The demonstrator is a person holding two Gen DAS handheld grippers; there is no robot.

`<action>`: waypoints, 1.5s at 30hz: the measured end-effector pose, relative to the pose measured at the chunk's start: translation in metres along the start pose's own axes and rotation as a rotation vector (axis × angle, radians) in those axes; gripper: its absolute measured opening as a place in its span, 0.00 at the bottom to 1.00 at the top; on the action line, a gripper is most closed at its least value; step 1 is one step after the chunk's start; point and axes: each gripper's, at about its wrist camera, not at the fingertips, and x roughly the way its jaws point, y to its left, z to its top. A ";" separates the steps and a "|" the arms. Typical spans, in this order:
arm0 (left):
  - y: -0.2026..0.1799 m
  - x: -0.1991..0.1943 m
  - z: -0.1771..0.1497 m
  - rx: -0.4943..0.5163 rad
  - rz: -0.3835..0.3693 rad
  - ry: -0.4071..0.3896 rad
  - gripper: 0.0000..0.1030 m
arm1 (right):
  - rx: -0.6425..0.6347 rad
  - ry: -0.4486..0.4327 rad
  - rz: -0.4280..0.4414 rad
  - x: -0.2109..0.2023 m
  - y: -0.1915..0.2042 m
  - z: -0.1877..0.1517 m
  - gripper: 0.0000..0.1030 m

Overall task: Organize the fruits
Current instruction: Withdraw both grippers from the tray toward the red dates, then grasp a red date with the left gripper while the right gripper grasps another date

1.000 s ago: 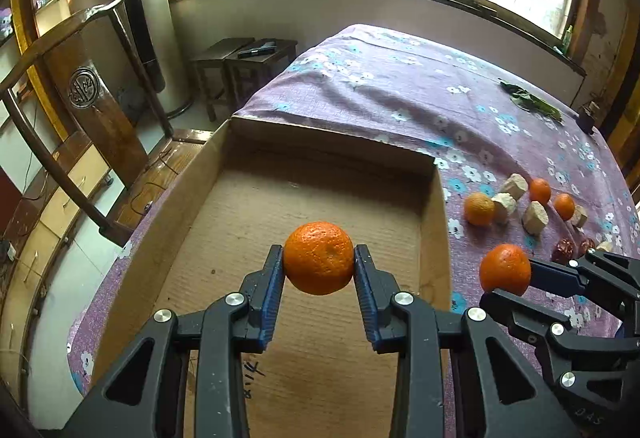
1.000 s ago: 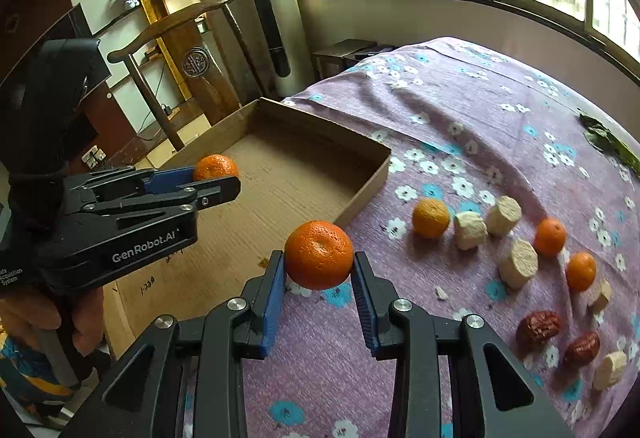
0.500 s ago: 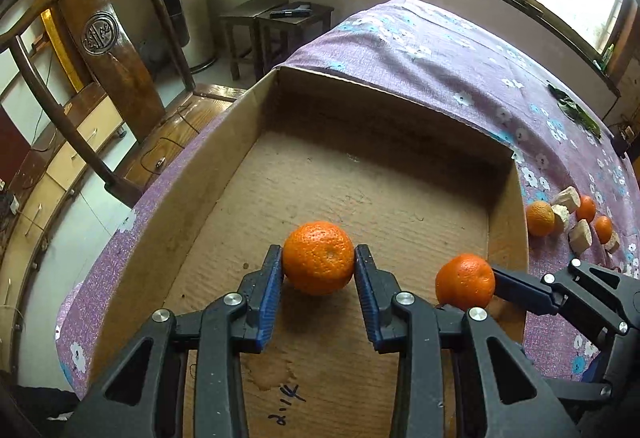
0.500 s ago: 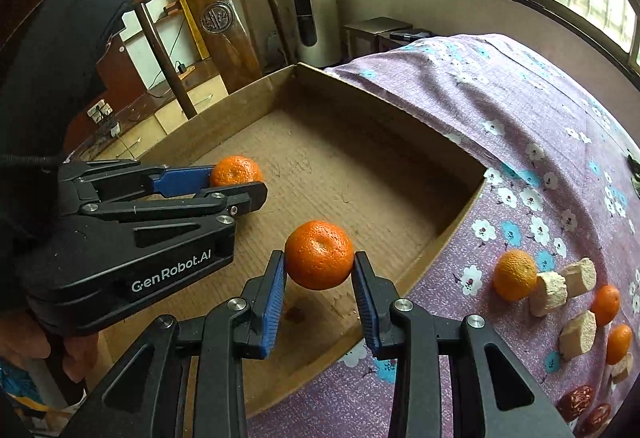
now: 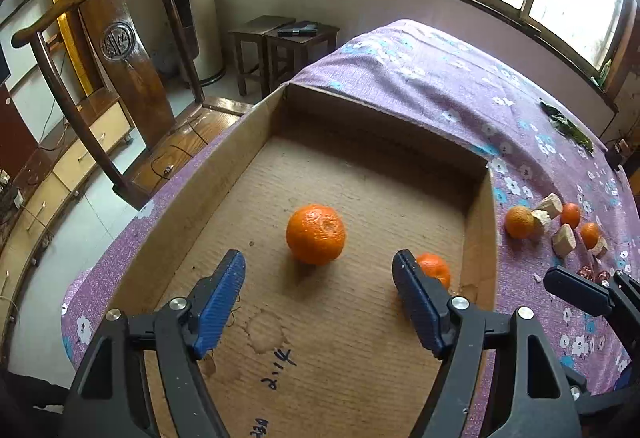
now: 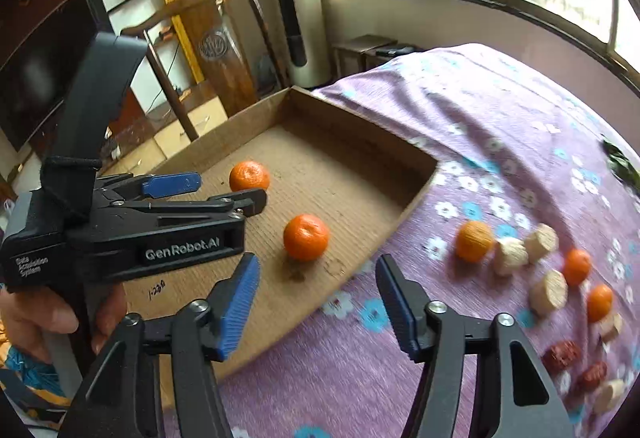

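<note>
Purple floral tablecloth [image 6: 500, 109] carries cardboard box [image 5: 224, 157] with two tangerines [image 5: 316, 234] on its floor. Left gripper [image 5: 318, 302] and right gripper [image 6: 316, 298] both spread wide, empty. Remaining oranges [image 6: 474, 241] lie right of the box, nearer the right gripper, so that one likely fetches next.

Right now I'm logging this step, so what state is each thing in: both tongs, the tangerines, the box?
Left tongs: open, holding nothing.
Right tongs: open, holding nothing.
First tangerine: lying loose on the box floor.
Second tangerine: lying loose on the box floor, apart from the first.
Cardboard box: open-topped, two tangerines inside.
Other tangerines: on the cloth outside the box, among pale chunks and red dates.
</note>
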 end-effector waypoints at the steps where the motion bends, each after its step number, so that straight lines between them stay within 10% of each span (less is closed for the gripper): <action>1: -0.003 -0.005 -0.002 0.006 -0.005 -0.016 0.75 | 0.016 -0.011 -0.011 -0.008 -0.005 -0.004 0.68; 22: -0.131 -0.033 -0.052 0.211 -0.244 0.001 0.80 | 0.301 -0.036 -0.255 -0.105 -0.116 -0.113 0.72; 45: -0.252 0.020 -0.053 0.399 -0.294 0.081 0.80 | 0.404 -0.020 -0.297 -0.128 -0.170 -0.145 0.72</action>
